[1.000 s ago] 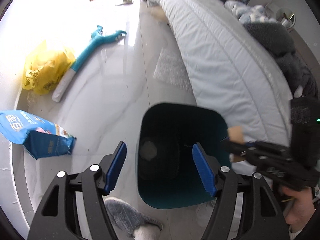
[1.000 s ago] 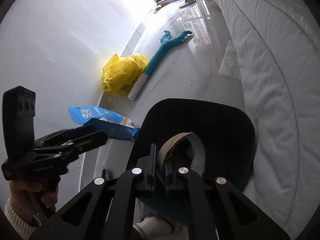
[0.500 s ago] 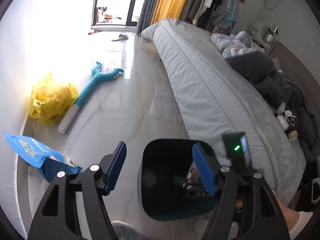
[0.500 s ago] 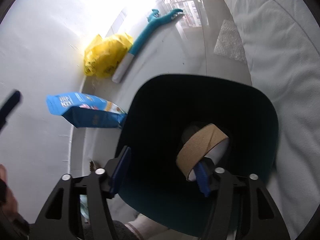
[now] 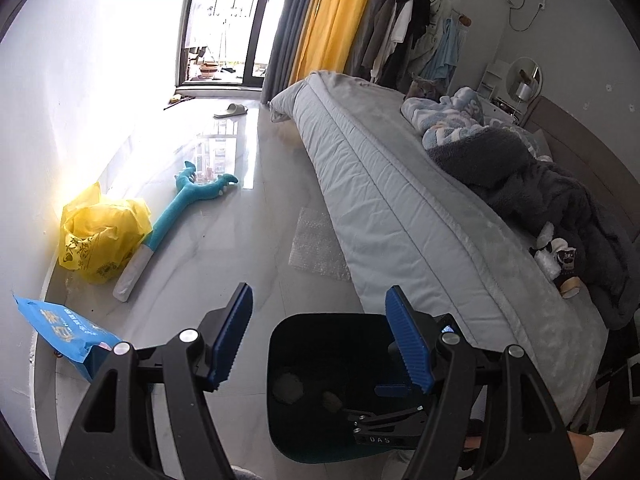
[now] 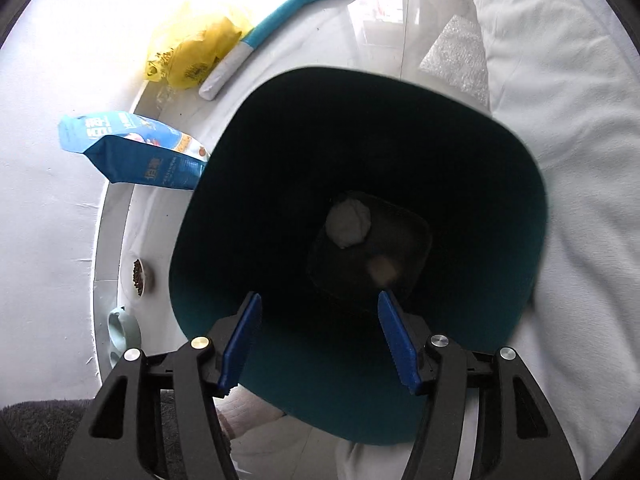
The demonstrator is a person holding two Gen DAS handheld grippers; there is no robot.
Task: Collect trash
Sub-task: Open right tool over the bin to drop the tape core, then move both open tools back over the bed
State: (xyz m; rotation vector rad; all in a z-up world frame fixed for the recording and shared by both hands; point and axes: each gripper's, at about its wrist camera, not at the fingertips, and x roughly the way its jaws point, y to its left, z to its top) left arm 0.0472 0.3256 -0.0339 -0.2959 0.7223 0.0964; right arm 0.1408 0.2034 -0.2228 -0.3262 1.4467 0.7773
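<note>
Right gripper (image 6: 320,340) fingers parted, cardboard tape ring (image 6: 382,268) dropped — now in the bin (image 6: 520,208), left gripper (image 5: 320,336) raised.

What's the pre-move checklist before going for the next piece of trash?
1. Right gripper empty: ok, its jaws have just closed a little, nothing between them.
2. Cardboard ring down in the bin: cannot tell, only a blurred tan patch beside a white wad.
3. Left gripper open and empty: ok.
4. Next targets on the floor: ok, bubble wrap by the bed, yellow bag at the wall.
5. Bin upright: ok.
</note>
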